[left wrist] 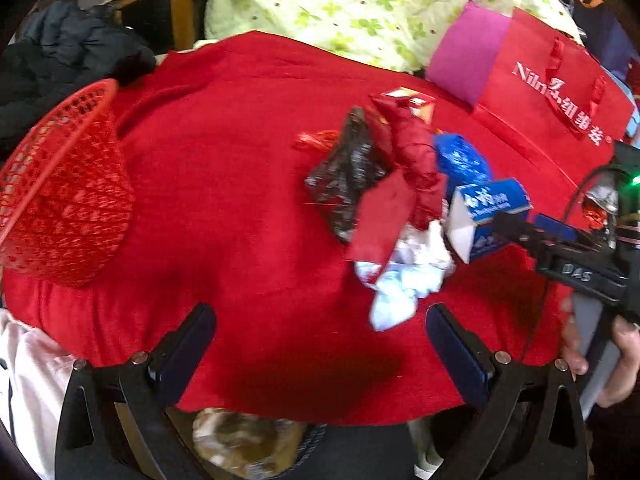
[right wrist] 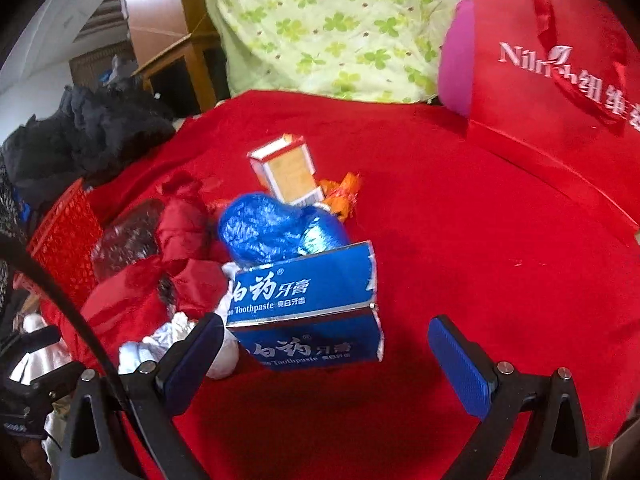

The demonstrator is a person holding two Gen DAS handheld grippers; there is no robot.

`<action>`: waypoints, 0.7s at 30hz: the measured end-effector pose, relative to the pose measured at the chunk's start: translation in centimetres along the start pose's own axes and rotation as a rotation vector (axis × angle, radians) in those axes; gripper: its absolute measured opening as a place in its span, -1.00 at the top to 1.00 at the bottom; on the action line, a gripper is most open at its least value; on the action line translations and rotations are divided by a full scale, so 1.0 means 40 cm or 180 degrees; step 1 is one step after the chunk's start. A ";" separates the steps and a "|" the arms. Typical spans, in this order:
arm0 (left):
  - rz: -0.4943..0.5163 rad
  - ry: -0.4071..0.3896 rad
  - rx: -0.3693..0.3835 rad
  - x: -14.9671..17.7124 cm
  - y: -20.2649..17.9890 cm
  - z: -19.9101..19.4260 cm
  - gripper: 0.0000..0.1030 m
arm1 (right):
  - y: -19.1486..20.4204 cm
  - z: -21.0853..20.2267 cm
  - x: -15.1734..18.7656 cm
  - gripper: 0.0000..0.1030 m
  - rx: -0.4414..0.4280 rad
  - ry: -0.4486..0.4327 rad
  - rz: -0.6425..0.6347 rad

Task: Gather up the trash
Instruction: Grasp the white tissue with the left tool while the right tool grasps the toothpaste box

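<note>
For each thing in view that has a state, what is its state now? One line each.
Left tongs: open, empty.
Right tongs: open, toothpaste box between the fingers, not clamped.
Toothpaste box: torn, flattened.
Red basket: tipped on its side.
Red paper bag: lying flat.
White paper: crumpled.
Blue plastic bag: bunched up.

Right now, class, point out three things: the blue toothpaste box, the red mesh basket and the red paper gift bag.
blue toothpaste box (right wrist: 308,304): right wrist view, printed front face.
red mesh basket (left wrist: 60,184): left wrist view, lattice side wall.
red paper gift bag (right wrist: 560,92): right wrist view, lettered front panel.
</note>
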State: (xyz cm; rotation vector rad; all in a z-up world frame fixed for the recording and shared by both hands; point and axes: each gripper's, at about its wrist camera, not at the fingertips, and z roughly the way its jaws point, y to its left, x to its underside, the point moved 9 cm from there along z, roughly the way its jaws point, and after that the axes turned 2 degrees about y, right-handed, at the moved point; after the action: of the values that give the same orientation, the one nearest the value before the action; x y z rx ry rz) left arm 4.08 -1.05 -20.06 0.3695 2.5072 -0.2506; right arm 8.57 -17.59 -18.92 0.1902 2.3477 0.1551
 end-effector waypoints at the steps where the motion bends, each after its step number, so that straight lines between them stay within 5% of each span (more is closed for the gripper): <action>1: 0.0026 0.0013 0.0050 0.000 -0.012 0.004 -1.00 | 0.007 0.006 0.001 -1.00 -0.0023 0.0005 -0.0031; 12: 0.0097 0.0145 0.0243 -0.024 -0.057 0.069 -1.00 | 0.044 0.078 0.007 -1.00 0.0026 0.0215 -0.0205; 15: 0.0130 0.0184 0.0342 -0.029 -0.083 0.094 -0.78 | 0.020 0.068 0.001 -0.94 0.0005 0.0122 -0.0038; 16: 0.0140 0.0216 0.0366 -0.027 -0.091 0.104 -0.62 | 0.016 0.066 0.001 -0.78 -0.0038 0.0100 0.0002; 20: 0.0089 0.0353 0.0552 -0.017 -0.110 0.134 0.06 | 0.010 0.046 -0.005 -0.78 -0.0098 -0.0019 0.0069; 21: 0.0066 0.0360 0.0579 -0.015 -0.111 0.136 0.06 | 0.011 0.038 -0.006 -0.78 -0.0125 -0.0066 0.0079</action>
State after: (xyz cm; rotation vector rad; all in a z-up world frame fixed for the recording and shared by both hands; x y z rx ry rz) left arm 6.00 -6.75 -23.71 0.4949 2.5974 -0.4634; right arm 9.87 -17.11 -19.74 0.2008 2.3204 0.2101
